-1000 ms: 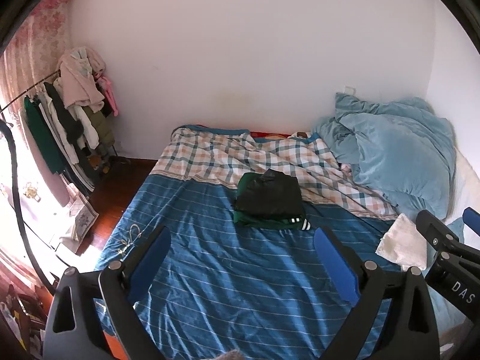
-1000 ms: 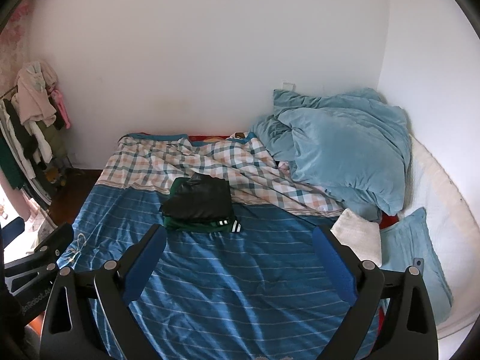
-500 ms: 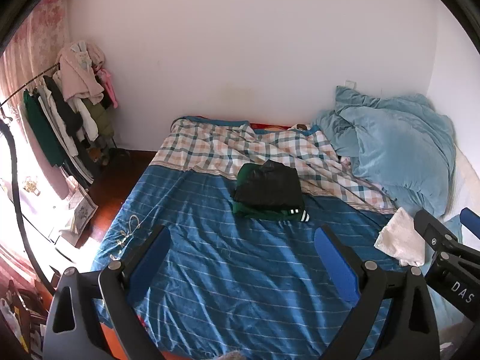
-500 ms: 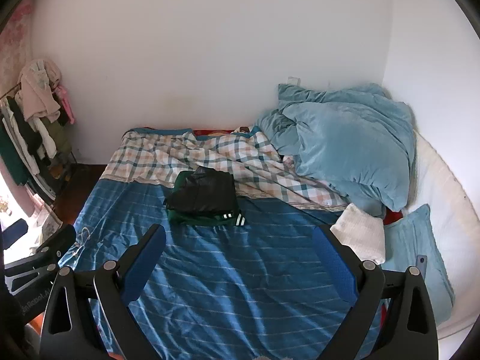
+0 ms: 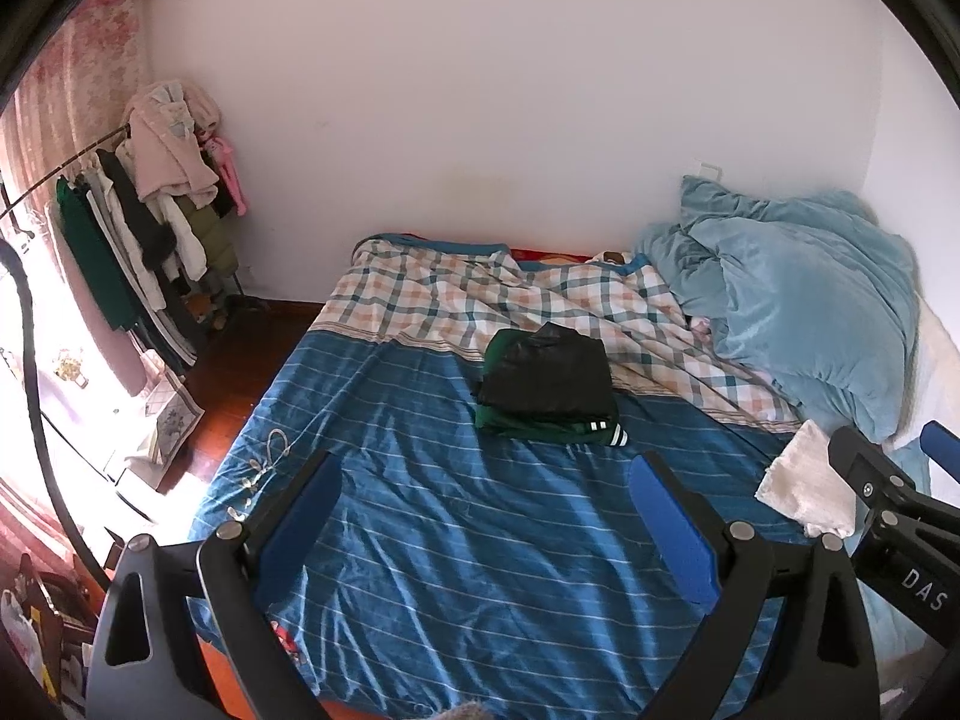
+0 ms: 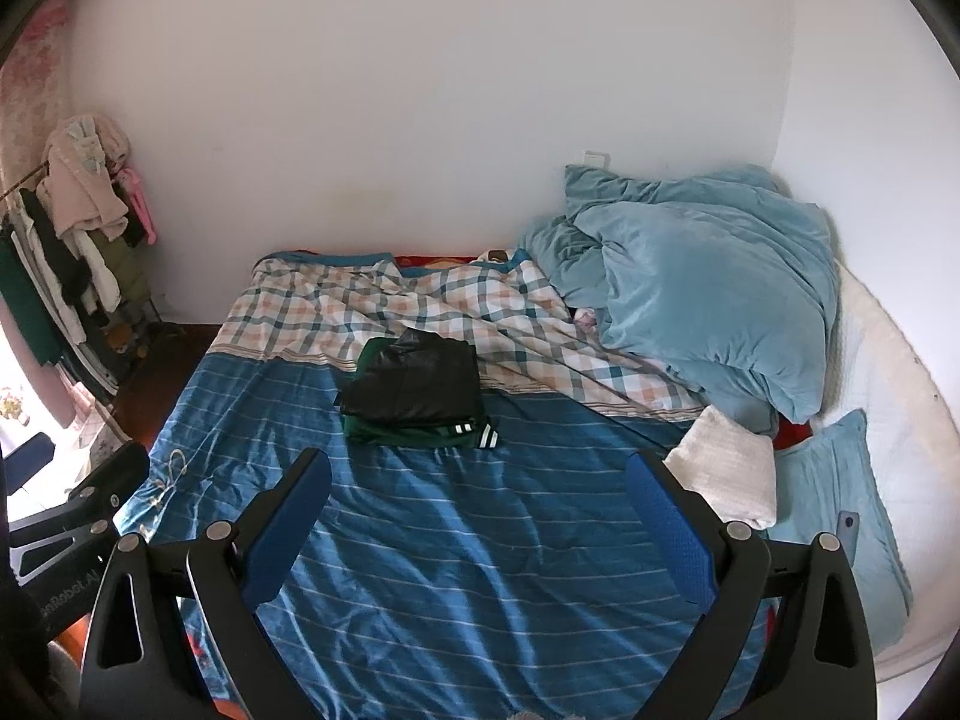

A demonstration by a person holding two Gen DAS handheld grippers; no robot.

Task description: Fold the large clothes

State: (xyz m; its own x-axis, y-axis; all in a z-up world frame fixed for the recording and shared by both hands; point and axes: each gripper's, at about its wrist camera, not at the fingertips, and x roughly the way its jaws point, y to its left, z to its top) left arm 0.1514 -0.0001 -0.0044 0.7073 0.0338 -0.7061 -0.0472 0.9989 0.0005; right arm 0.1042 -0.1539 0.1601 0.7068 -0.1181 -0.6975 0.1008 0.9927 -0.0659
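Two claws, left claw [image 5: 483,510] and right claw [image 6: 477,507], hover wide open and empty over the near end of the bed [image 5: 480,570]. The folded clothes [image 5: 549,387] lie mid-bed, beyond both claws. Behind the clothes is a plaid sheet [image 5: 480,300], with a blue duvet [image 6: 708,288] and white towel [image 6: 726,474] to their right.

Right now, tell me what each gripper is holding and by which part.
Nothing is held. The left gripper and right gripper are both open, above the bed sheet. The folded clothes lie beyond them, untouched.
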